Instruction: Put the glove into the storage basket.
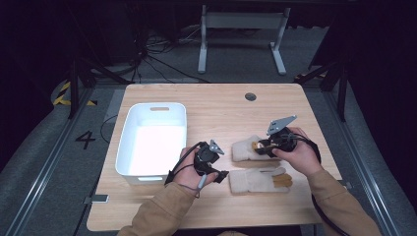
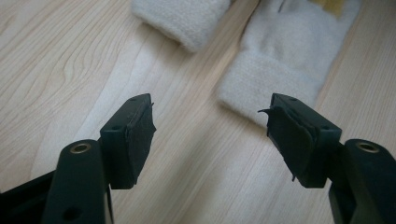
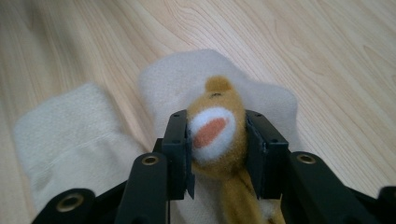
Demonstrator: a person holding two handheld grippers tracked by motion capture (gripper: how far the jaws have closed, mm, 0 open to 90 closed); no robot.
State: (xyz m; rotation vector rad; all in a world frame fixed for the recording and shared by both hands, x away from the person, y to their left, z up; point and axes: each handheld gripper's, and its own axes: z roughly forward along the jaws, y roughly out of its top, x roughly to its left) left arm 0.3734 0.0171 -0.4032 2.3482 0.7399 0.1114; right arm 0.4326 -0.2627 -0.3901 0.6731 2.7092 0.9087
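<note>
**Right gripper clamped on a glove's plush trim; left gripper open over the table**

Reference landmark: the white plastic bin [image 1: 152, 140], which stands on the left half of the wooden table [image 1: 216, 105].

1. Left gripper [image 1: 220, 173]. It sits just right of the bin's near right corner, held in the person's left hand [image 1: 194, 172]. In the left gripper view the two black jaws stand well apart with bare table between them; the pads touch nothing. The knitted cuff of the near glove [image 2: 280, 60] lies just beyond the jaw tips.

2. Near glove [image 1: 258, 179]. A cream knitted glove with tan fingertips, it lies flat on the table to the right of the bin, just beside the left gripper. Its cuff points toward the bin and its fingers point away from it.

3. Far glove [image 1: 244, 149]. The second cream glove lies farther right of the bin and slightly farther from the person than the near glove, close alongside it.

4. Right gripper [image 1: 260, 147]. It is the item farthest to the right of the bin, held in the person's right hand [image 1: 297, 152], over the far glove. In the right gripper view its jaws are closed on a tan plush animal-face trim [image 3: 217, 135] of that glove; both pads press against its sides.
</note>
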